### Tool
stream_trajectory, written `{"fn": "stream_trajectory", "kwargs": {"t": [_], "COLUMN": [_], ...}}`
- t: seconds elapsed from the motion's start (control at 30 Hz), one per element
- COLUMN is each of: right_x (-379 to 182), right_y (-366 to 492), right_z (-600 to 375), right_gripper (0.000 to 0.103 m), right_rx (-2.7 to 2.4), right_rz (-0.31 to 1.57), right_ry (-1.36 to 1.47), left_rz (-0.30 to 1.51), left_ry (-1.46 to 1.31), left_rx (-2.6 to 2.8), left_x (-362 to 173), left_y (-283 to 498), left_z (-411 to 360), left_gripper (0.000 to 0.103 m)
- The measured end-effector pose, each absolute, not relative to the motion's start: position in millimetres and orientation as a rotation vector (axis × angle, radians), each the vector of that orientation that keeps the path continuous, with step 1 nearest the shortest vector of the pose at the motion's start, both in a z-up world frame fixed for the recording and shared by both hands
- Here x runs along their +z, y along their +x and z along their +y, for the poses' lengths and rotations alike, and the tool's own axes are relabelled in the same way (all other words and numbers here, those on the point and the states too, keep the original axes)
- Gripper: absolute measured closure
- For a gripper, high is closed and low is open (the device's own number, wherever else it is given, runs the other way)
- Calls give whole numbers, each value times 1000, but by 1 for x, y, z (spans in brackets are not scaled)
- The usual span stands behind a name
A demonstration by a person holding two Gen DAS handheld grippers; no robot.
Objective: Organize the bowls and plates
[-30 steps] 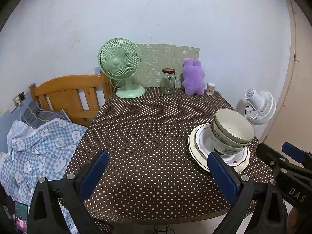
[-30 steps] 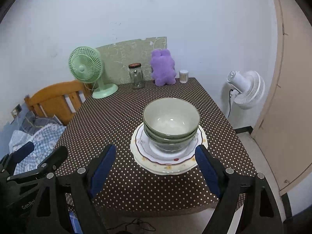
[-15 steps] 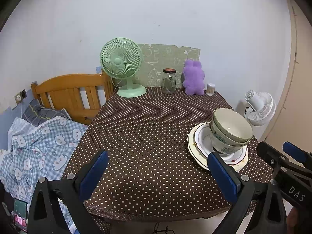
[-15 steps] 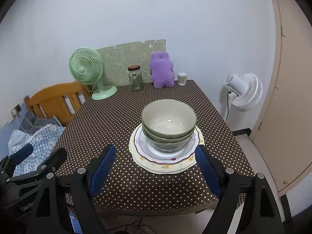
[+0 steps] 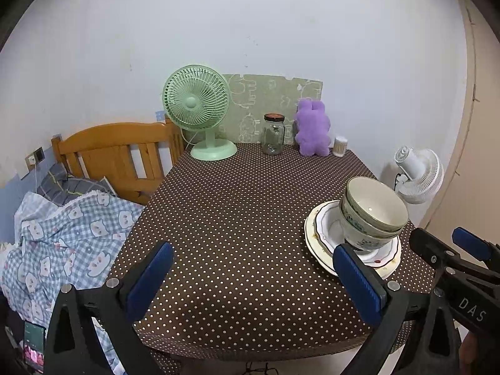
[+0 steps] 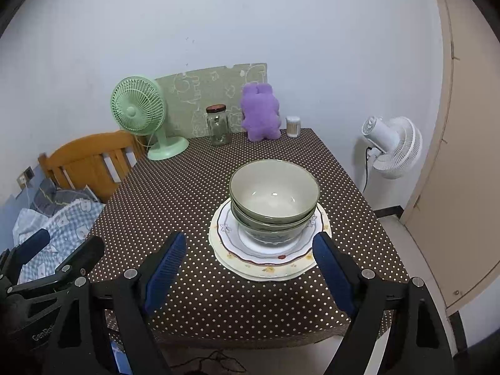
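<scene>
Two green-rimmed bowls (image 6: 273, 198) sit nested, one inside the other, on a stack of two plates (image 6: 268, 264) near the table's front right. The stack also shows in the left wrist view, bowls (image 5: 372, 212) on plates (image 5: 318, 234). My right gripper (image 6: 250, 265) is open and empty, held back from the table's front edge, facing the stack. My left gripper (image 5: 253, 278) is open and empty, to the left of the stack, over the front of the table. Each gripper shows at the edge of the other's view.
A brown polka-dot table (image 6: 175, 193) carries a green fan (image 6: 140, 115), a glass jar (image 6: 217, 128), a purple plush toy (image 6: 261, 112) and a small white container (image 6: 293, 126) along the back wall. A wooden bed frame (image 5: 115, 153) and bedding stand left. A white fan (image 6: 390, 147) stands right.
Both grippers have drawn back slightly from the table, so the stack looks a little smaller and farther. The bowls and plates have not moved.
</scene>
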State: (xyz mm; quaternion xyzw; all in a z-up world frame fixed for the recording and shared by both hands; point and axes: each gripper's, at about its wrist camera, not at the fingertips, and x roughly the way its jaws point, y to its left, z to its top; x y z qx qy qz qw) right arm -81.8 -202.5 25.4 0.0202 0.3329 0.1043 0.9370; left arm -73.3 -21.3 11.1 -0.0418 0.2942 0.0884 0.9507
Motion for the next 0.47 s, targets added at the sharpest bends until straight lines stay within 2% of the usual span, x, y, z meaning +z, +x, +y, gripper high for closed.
{"fn": "stream_trajectory", "kwargs": {"t": [0.47], "right_x": [23], "right_y": [-76], "right_z": [-198], "right_gripper": [18], "right_rx": [214], "right_rz": [697], "right_ry": [42], "left_rz": [598], "left_ry": [-87], "left_rx": [183], "left_x": [10], "left_y": [-71], "left_z": [-21], "left_gripper": [0]}}
